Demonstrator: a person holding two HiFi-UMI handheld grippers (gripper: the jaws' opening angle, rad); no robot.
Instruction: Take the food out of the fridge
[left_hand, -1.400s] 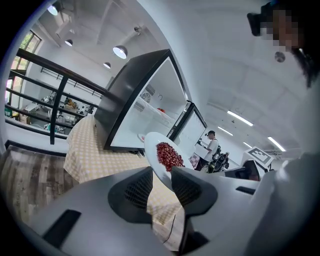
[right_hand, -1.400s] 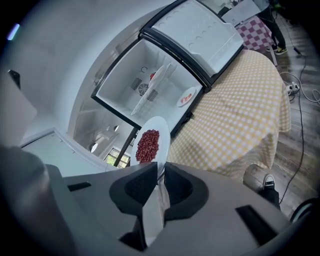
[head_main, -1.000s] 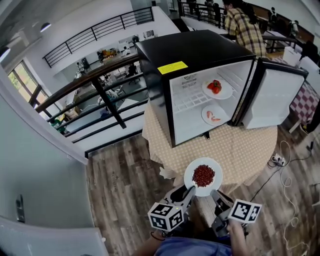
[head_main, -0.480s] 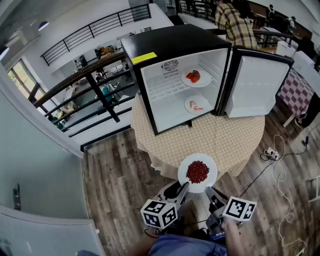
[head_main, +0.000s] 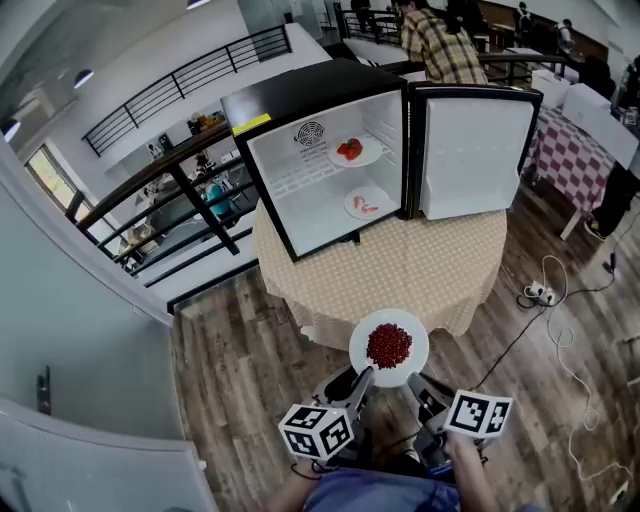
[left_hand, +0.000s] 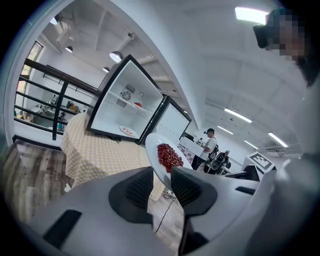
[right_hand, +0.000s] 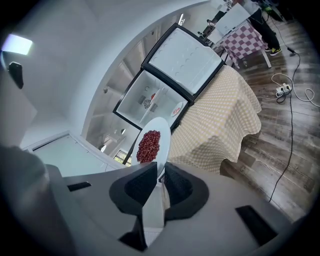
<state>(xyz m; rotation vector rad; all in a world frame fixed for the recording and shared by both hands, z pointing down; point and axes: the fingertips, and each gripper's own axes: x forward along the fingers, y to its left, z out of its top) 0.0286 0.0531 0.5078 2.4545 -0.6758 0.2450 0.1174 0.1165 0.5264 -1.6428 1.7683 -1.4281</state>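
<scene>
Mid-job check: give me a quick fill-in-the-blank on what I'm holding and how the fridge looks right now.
1. The left gripper and right gripper both clamp the rim of the white plate, which carries a heap of ____ food.
2. The number of plates of food inside the fridge is ____.
3. The fridge door stands ____.

Missing words: red; two; open

The plate is white, the food dark red, the fridge black outside, the tablecloth beige checked.
</scene>
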